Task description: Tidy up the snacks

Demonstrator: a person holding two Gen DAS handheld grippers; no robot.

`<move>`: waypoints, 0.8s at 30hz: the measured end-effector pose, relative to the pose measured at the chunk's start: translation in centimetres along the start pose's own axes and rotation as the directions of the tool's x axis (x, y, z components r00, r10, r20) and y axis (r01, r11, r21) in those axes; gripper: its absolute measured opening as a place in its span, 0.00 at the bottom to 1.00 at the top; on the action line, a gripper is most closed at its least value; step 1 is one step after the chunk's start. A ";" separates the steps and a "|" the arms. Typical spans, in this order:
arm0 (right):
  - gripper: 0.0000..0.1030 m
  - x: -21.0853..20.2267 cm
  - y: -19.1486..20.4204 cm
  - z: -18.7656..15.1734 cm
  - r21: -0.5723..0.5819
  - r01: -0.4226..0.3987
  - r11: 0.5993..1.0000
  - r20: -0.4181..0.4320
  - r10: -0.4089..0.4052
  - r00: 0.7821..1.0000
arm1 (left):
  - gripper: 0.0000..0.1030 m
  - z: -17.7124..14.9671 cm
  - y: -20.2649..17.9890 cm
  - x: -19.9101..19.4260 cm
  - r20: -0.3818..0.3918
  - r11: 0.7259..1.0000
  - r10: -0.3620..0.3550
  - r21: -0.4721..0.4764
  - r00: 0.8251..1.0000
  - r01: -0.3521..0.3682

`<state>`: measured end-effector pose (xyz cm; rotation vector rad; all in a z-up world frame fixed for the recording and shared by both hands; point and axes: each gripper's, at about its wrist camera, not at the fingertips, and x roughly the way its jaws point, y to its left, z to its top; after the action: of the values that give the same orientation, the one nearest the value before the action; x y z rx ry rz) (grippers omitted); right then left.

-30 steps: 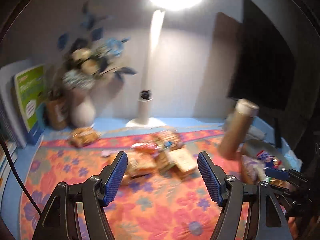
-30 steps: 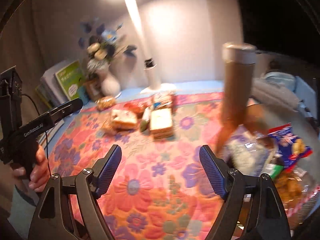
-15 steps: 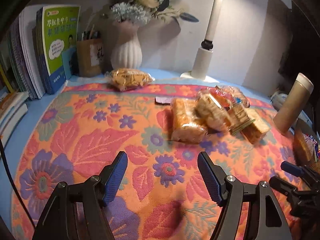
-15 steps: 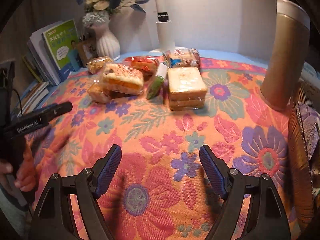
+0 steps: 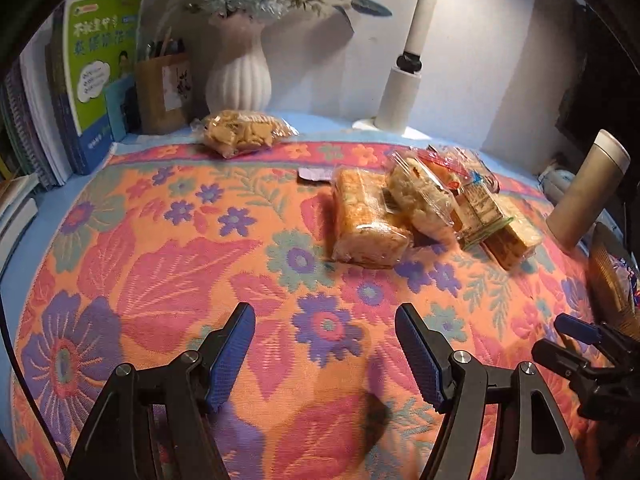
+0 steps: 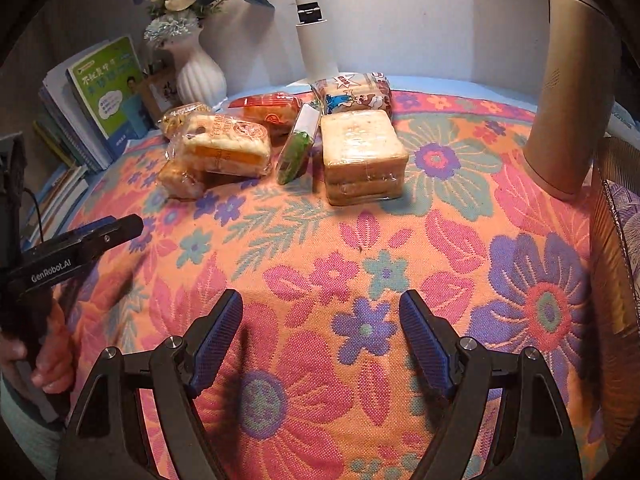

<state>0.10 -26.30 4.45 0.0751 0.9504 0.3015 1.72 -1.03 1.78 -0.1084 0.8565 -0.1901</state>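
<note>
- My left gripper (image 5: 325, 344), black with blue ribbed pads, hangs over the orange-and-pink flowered tablecloth (image 5: 160, 264) with its jaws spread wide and nothing between them.
- My right gripper (image 6: 321, 332), the same make, is likewise spread wide and empty above the cloth, and it also shows at the right edge of the left wrist view.
- The snacks lie ahead of both grippers, well apart from the fingertips, in a cluster toward the far side of the cloth.
- Nearest my right gripper is a square stack of pale sliced bread in clear wrap (image 6: 362, 156), straight ahead and slightly right.
- Just left of it lies a narrow green-and-white packet (image 6: 297, 149), tilted, then an orange-and-cream cake in printed clear wrap (image 6: 226, 146) resting partly on a smaller brown bun (image 6: 178, 178).
- Behind these sit a red-wrapped bread (image 6: 268, 111) and a cartoon-printed loaf bag (image 6: 352, 94).
- From my left gripper, a golden rectangular cake in clear wrap (image 5: 366, 220) lies ahead and to the right, with a pale crumbly bar (image 5: 420, 200) leaning on it.
- A clear bag of yellow biscuits (image 5: 242, 133) lies apart at the cloth's far edge, just before the ribbed white vase (image 5: 238, 76).
- A tall tan flask with a pale lid (image 6: 572, 92) stands upright at the right, beside the wall of a woven basket (image 6: 612, 240).
- A white lamp post (image 5: 408, 76) and green-covered books (image 5: 102, 68) stand at the back.
</note>
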 end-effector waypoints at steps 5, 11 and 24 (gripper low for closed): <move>0.79 -0.1 -0.3 0.1 0.014 -0.021 1.000 0.000 0.021 1.000 | 0.69 2.2 -2.7 -0.3 0.038 0.997 0.031 0.076 0.999 -0.034; 0.79 -0.5 -1.7 1.7 0.096 -0.061 0.994 0.008 0.060 0.998 | 0.70 3.3 -4.1 3.5 0.001 0.975 0.125 0.184 0.992 -0.123; 0.79 5.6 -2.0 8.2 0.019 0.197 0.980 -0.041 -0.197 0.980 | 0.47 4.5 -0.8 5.7 -0.032 0.996 0.036 0.079 0.999 -0.033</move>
<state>10.25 -26.02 4.44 -0.0046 0.9919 0.1094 8.69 -2.90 0.68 -0.0174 0.8823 -0.1934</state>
